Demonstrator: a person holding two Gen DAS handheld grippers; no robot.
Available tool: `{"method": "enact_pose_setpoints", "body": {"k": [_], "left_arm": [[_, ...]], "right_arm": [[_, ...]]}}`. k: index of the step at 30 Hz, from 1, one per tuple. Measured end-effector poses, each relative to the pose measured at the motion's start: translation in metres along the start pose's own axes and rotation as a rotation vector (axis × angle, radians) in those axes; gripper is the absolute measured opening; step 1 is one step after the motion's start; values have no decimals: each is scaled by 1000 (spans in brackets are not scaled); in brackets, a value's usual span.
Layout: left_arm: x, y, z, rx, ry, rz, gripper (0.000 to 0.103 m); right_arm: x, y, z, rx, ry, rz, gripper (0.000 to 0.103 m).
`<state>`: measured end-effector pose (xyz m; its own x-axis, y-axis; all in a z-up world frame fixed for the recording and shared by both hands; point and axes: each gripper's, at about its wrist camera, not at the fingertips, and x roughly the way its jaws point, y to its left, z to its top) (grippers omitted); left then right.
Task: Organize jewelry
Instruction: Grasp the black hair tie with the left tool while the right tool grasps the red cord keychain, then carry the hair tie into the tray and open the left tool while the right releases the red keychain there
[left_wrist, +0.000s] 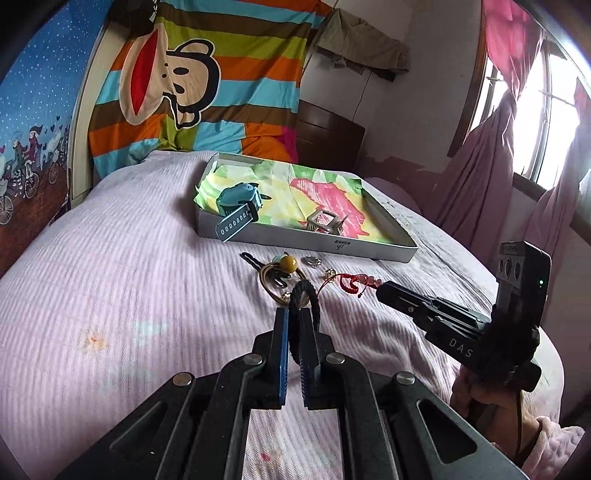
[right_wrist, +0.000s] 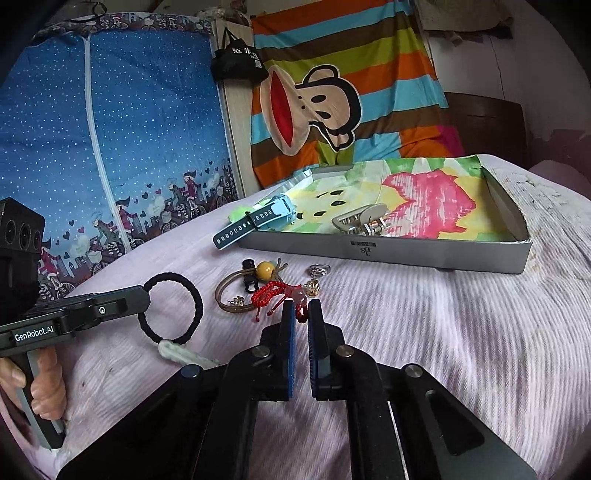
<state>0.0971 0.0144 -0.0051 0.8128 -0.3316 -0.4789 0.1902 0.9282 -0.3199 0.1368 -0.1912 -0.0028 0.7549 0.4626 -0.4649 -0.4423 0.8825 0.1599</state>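
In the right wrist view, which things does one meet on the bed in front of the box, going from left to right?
black hair tie held by the left gripper → tan hair band → yellow bead → red cord bracelet at the right gripper → silver ring

Black hair tie lifted off bed; red cord bracelet, ring lie before tray.

My left gripper is pinched on a black braided elastic hair tie, its loop standing above the pale lilac ribbed bedspread. My right gripper nips the red knotted cord bracelet. Beyond sits the shallow grey cardboard tray, holding a light blue plastic watch.
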Motion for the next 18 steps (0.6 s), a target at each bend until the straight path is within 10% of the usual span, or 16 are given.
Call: {"method": "enact_pose_setpoints", "body": {"k": [18], "left_arm": [[48,-28,76,38,-107,74,5]], "right_arm": [[-13,-40,44,139,-195,-124,6]]}}
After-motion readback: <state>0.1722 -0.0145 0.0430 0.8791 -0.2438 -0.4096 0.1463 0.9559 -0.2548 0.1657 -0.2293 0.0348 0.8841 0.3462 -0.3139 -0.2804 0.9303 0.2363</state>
